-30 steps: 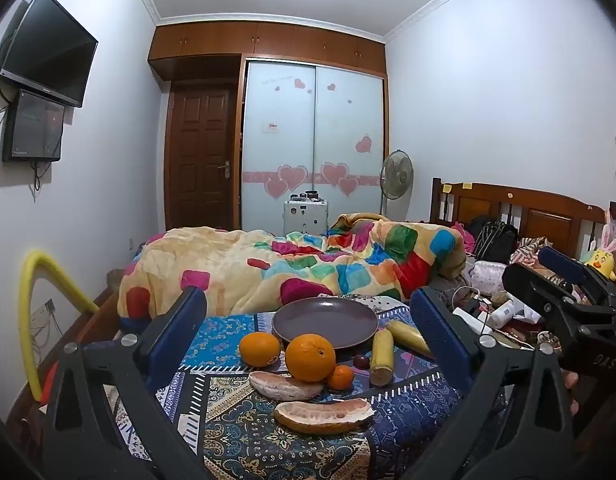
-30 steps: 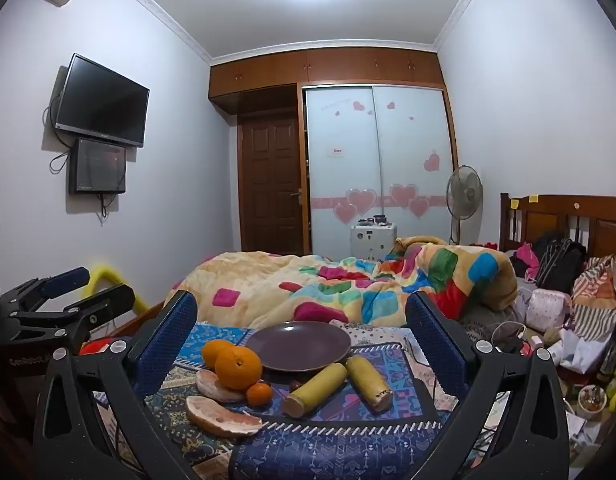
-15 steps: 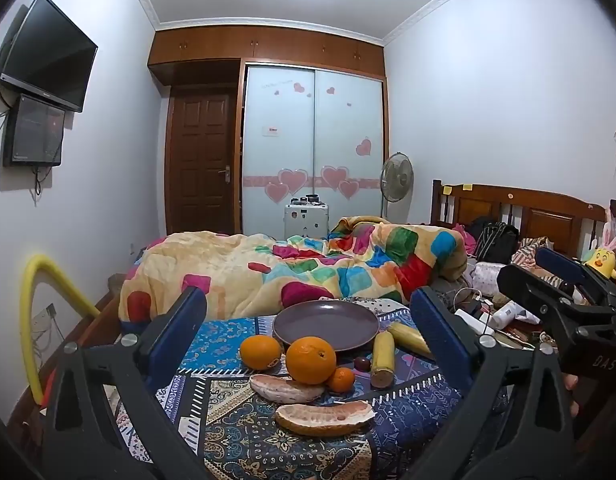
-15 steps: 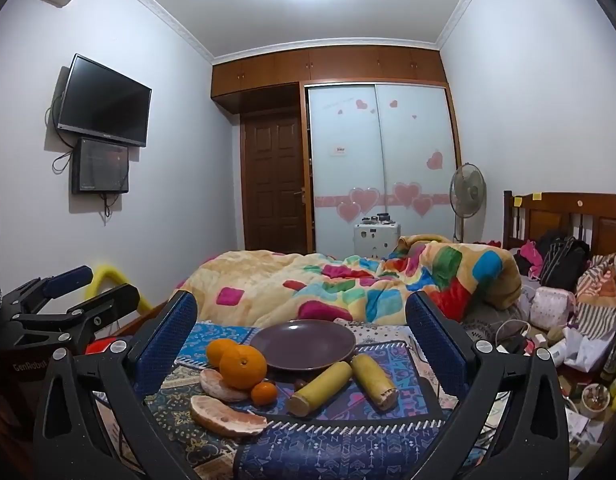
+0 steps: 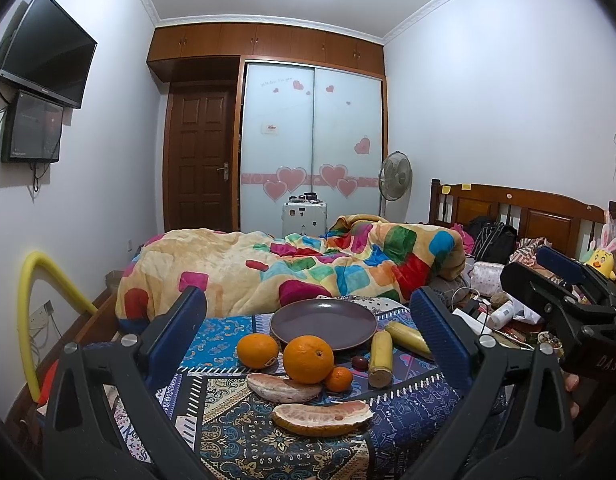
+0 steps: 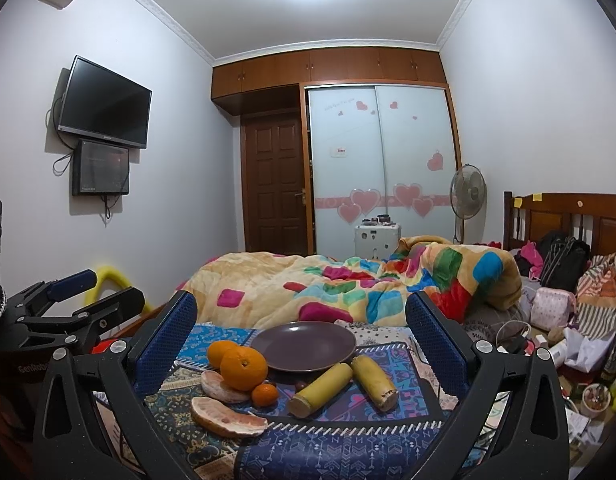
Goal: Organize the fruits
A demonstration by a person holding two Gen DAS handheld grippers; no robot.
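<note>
While both claws are hanging wide apart and empty over the near edge of a blue patterned cloth [image 5: 228, 332], the fruit is lying ahead of them, untouched. Seen from the left wrist, the left gripper [image 5: 308, 322] is framing the whole spread between its blue-padded fingers [image 5: 180, 326]: a round dark purple plate [image 5: 323, 325] is sitting bare at the far side, with a large orange [image 5: 308, 359] just in front of its near rim and a second orange [image 5: 258, 351] to that one's left. A small tangerine [image 5: 338, 379] is touching the large orange on the right, and a tiny dark round fruit [image 5: 359, 362] is lying beside it. Two peeled pomelo segments [image 5: 321, 417] are lying nearest the claw. Two short yellow sugarcane pieces [image 5: 381, 358] are resting right of the plate. The right gripper [image 6: 302, 330] is likewise spread around the same group, with the sugarcane nearer its centre. Each claw is showing at the edge of the other's view. Behind the cloth, a patchwork quilt [image 5: 292, 264] is covering the bed.
</note>
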